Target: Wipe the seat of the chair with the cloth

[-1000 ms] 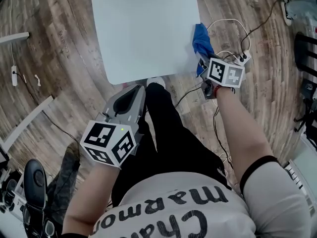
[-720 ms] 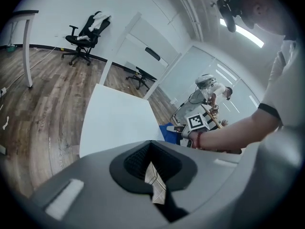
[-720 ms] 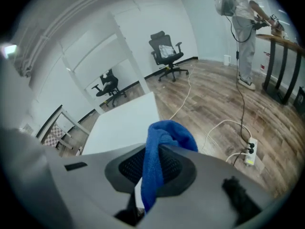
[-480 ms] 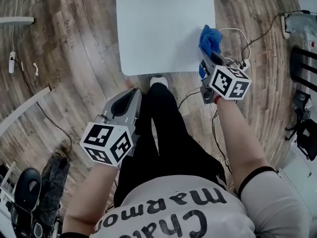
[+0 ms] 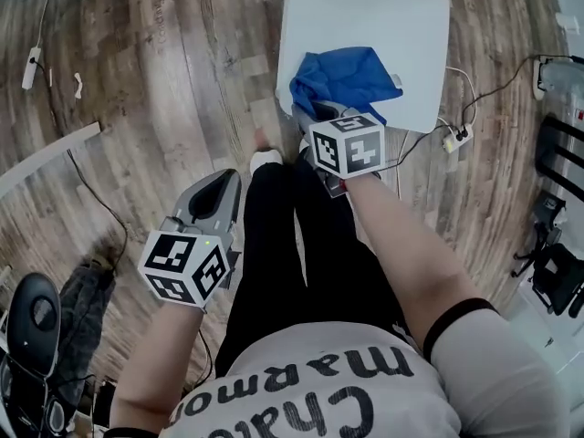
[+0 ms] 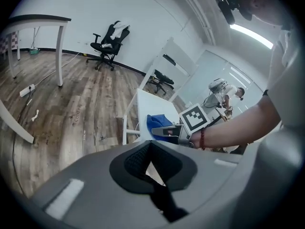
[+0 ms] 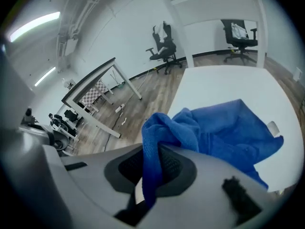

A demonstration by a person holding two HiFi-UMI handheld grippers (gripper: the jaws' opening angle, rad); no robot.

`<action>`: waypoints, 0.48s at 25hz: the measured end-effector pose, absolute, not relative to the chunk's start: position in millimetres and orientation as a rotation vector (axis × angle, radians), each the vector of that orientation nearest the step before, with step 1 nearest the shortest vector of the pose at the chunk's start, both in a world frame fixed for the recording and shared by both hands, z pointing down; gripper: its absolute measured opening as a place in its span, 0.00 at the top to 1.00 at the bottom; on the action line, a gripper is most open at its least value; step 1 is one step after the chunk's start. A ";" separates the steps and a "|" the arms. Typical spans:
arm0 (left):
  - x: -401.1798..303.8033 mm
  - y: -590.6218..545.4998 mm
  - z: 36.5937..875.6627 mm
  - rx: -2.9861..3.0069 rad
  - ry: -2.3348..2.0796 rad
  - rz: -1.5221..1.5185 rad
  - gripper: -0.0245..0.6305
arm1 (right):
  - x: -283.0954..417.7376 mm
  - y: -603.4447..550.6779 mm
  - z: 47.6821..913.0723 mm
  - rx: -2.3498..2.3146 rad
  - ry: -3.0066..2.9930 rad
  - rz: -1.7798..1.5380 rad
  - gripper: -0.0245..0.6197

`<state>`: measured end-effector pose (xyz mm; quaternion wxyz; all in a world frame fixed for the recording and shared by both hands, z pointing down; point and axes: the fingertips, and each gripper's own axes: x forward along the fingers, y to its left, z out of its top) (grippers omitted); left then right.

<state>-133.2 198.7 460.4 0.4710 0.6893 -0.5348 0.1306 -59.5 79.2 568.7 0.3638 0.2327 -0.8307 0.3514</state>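
Right gripper view: right gripper fingers clamped on bunched edge of blue microfibre cloth. Rest of cloth lies spread on flat white square chair seat, by seat edge nearest the person. Left gripper well off seat, over wood-plank floor, fingers together, nothing btwn them.

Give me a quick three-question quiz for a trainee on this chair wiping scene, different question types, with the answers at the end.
1. Which gripper's jaws hold the blue cloth? A: left gripper. B: right gripper.
2. True or false: the cloth lies on the floor.
3. Fill in: the cloth rests on the chair's white ____.

Key: 1 B; 2 false; 3 seat.
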 end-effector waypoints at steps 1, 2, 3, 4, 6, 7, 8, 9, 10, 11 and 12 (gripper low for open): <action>-140.0 203.4 460.8 1.678 -1.325 0.313 0.95 | -66.8 85.4 569.9 0.569 -2.135 0.901 0.89; -145.9 206.3 460.7 1.667 -1.342 0.300 0.95 | -72.7 91.1 571.6 0.540 -2.132 0.894 0.89; -150.7 207.8 460.4 1.656 -1.359 0.284 0.95 | -76.7 95.6 574.6 0.515 -2.123 0.884 0.89; -154.0 208.7 460.2 1.645 -1.374 0.266 0.95 | -78.5 98.6 579.3 0.498 -2.107 0.872 0.89; -155.6 210.2 460.2 1.626 -1.387 0.236 0.95 | -76.6 100.4 590.2 0.491 -2.065 0.871 0.89; -154.4 210.9 460.7 1.621 -1.386 0.229 0.95 | -74.7 99.5 594.0 0.495 -2.048 0.887 0.89; -152.1 211.6 461.7 1.618 -1.382 0.226 0.95 | -73.0 98.3 595.9 0.497 -2.039 0.907 0.89; -148.9 212.2 462.9 1.616 -1.378 0.225 0.95 | -71.4 97.5 596.5 0.491 -2.034 0.919 0.89; -144.8 212.7 464.4 1.614 -1.375 0.225 0.95 | -69.5 97.8 596.6 0.476 -2.032 0.913 0.89; -139.7 213.1 465.6 1.612 -1.374 0.224 0.95 | -66.7 99.8 596.7 0.452 -2.031 0.891 0.89; -133.7 213.0 466.7 1.610 -1.373 0.221 0.95 | -62.8 102.8 596.9 0.421 -2.033 0.863 0.89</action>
